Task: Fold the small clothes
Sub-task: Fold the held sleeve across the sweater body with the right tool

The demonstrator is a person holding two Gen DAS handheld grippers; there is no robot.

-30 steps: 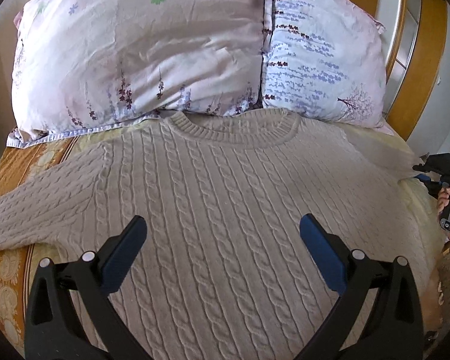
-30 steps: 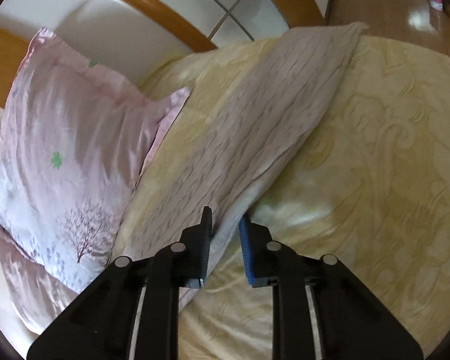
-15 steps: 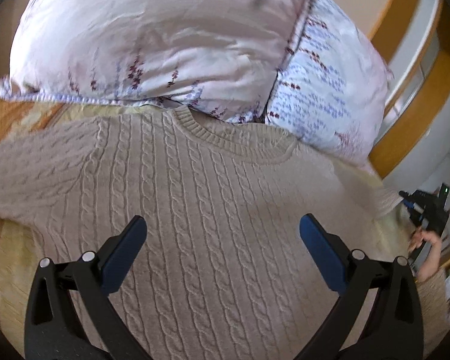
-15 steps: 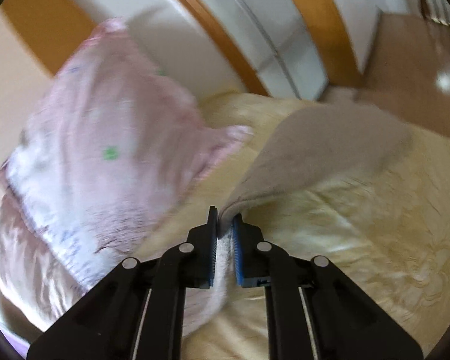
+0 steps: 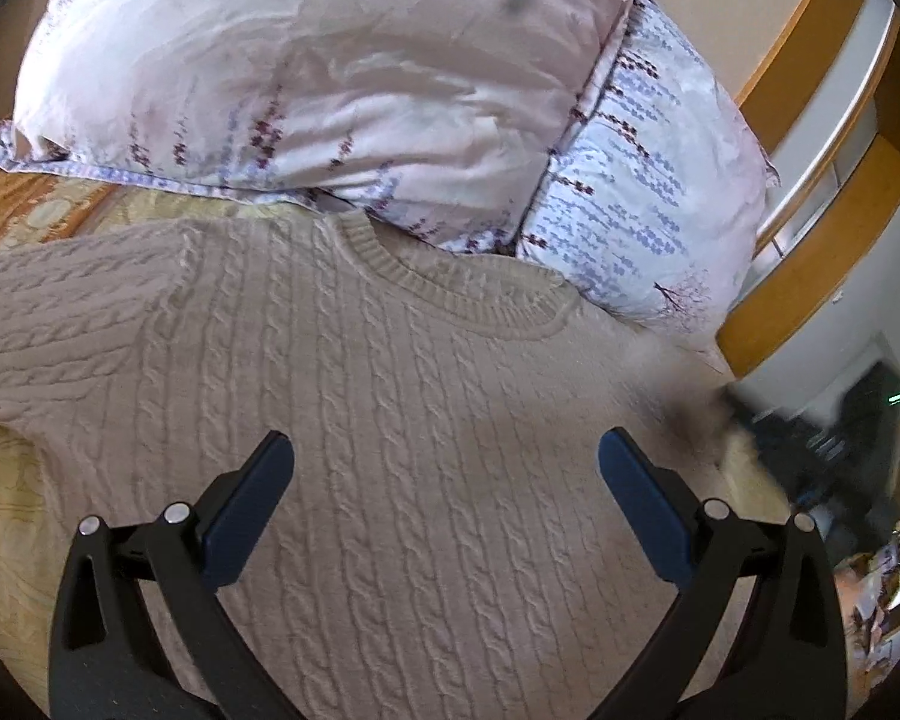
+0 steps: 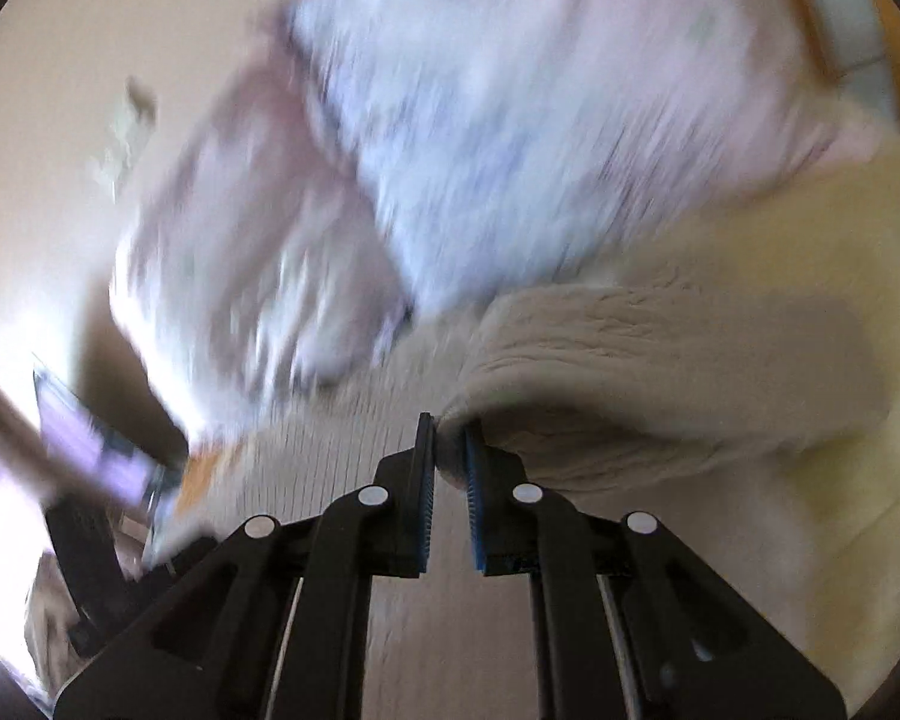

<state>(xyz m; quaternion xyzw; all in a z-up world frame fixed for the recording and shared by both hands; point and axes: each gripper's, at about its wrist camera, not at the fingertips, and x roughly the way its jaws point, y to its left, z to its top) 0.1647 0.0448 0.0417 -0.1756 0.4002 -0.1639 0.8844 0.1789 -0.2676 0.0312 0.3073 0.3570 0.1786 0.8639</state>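
A beige cable-knit sweater (image 5: pixel 402 420) lies flat on the bed, collar toward the pillows, one sleeve spread to the left. My left gripper (image 5: pixel 444 450) hovers open and empty over the sweater's chest. My right gripper (image 6: pixel 450 438) is shut on the sweater's other sleeve (image 6: pixel 660 372), which is lifted and curls over to the right of the jaws. The right wrist view is heavily blurred. The right gripper shows as a dark blur at the right edge of the left wrist view (image 5: pixel 810 438).
Two floral pillows (image 5: pixel 330 72) (image 5: pixel 648 192) lie at the head of the bed against an orange and white headboard (image 5: pixel 810 138). The yellow patterned bedspread (image 5: pixel 6 516) shows beside the sweater. A dark object (image 6: pixel 90 528) is blurred at lower left in the right wrist view.
My right gripper closed on the sleeve, lifted it and swung it left toward the sweater's body. My left gripper shifted a little over the sweater and stayed open.
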